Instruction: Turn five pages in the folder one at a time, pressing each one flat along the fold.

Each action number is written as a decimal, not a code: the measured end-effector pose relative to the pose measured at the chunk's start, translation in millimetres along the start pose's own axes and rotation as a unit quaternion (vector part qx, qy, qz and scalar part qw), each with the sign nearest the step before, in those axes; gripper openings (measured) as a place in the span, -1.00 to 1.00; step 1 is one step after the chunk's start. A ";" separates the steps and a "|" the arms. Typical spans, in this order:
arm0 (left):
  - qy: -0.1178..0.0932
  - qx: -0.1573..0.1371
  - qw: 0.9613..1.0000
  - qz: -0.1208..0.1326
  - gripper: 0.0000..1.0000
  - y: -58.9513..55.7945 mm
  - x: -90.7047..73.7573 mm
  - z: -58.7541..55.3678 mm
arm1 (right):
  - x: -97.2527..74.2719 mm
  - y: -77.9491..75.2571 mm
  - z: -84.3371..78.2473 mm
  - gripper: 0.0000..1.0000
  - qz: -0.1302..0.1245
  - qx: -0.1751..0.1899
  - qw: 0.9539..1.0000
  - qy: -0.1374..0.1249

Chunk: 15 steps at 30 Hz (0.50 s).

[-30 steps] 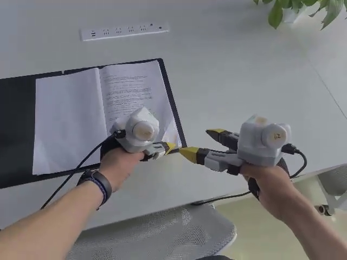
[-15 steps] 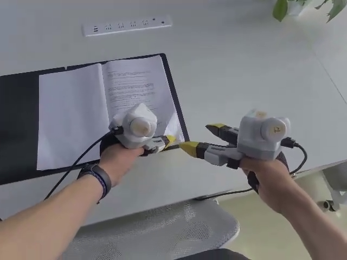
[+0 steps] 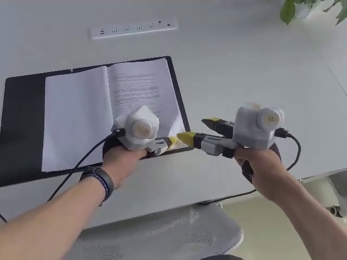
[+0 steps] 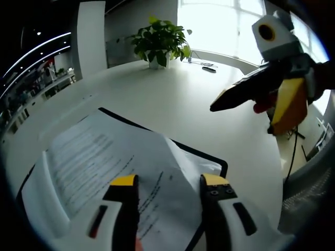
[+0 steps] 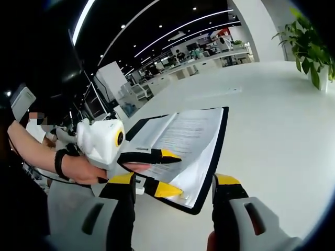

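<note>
Folder (image 3: 21, 124), black, open flat on white surface (image 3: 244, 70), left of centre in head view, near edge close to the person. Long axis across, left to right. Fold (image 3: 108, 97) running roughly away from the person. Blank page (image 3: 76, 119) left of fold, printed page (image 3: 143, 89) right of it, text lines parallel to the long axis.

Head view: whole folder. White power strip (image 3: 134, 28) beyond it, well apart. Chair (image 3: 162, 233) below the surface edge. Left hand (image 3: 122, 162) and right hand (image 3: 263, 168) on the tools.

Left gripper view: potted plant (image 4: 159, 42) at far side of surface. Right tongs (image 4: 246, 112) entering from the right, above bare surface just beside the folder.

Right gripper view: left tongs (image 5: 170, 172) seen side-on at the printed page's near right corner. Office desks and ceiling lights behind.

Count: 1 folder, 2 page faces showing, 2 tongs, 1 power strip, 1 plant.

Left tongs: jaws parted, page corner in the gap; contact with the paper cannot be told.

Right tongs: jaws wide apart, nothing held, tips pointing toward the folder's right edge.
</note>
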<state>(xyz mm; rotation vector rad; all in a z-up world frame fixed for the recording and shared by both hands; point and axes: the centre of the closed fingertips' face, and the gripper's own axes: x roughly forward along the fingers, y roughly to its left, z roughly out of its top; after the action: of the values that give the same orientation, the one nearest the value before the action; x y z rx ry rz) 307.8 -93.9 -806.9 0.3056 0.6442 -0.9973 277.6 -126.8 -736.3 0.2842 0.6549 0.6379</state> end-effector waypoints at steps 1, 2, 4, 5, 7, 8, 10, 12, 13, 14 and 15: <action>-0.001 -0.001 1.000 0.000 -0.07 0.3 -0.1 0.0 | 3.5 -1.0 0.2 0.14 0.002 0.000 1.000 0.001; -0.001 -0.002 1.000 0.000 -0.07 0.7 0.0 0.1 | 8.7 -3.1 0.2 0.13 0.005 0.001 1.000 0.003; -0.001 -0.002 1.000 0.000 -0.08 0.6 -0.1 0.1 | 16.3 -3.8 2.0 0.12 0.010 0.003 1.000 0.005; -0.001 -0.002 1.000 0.000 -0.08 0.4 -0.1 0.1 | 19.4 -4.0 3.0 0.11 0.013 0.006 1.000 0.005; -0.001 -0.002 1.000 -0.001 -0.08 0.4 0.0 -0.1 | 26.7 -5.5 4.8 0.08 0.019 0.017 1.000 0.002; -0.001 -0.002 1.000 -0.001 -0.08 0.3 -0.1 0.0 | 29.3 -6.3 5.0 0.08 0.020 0.020 1.000 0.002; 0.000 -0.002 1.000 -0.001 -0.08 0.1 -0.3 -0.1 | 35.4 -7.5 5.9 0.06 0.024 0.027 0.999 0.001; -0.001 -0.003 1.000 -0.001 -0.08 0.2 -0.3 0.0 | 40.5 -8.9 5.6 0.04 0.027 0.036 0.999 0.002; -0.001 -0.002 1.000 -0.001 -0.08 0.1 -0.3 0.0 | 43.0 -9.5 5.5 0.04 0.029 0.039 0.999 0.002; 0.000 -0.003 1.000 -0.001 -0.08 0.1 -0.2 0.0 | 44.4 -9.6 5.3 0.04 0.030 0.041 0.999 0.004; 0.000 -0.002 1.000 0.000 -0.08 0.1 -0.1 0.0 | 46.2 -9.5 5.4 0.04 0.032 0.044 0.999 0.004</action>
<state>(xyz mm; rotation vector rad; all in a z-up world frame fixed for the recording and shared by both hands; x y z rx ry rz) 307.8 -93.8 -806.9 0.3014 0.6468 -0.9963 313.7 -105.4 -758.3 0.3845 0.6850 0.6726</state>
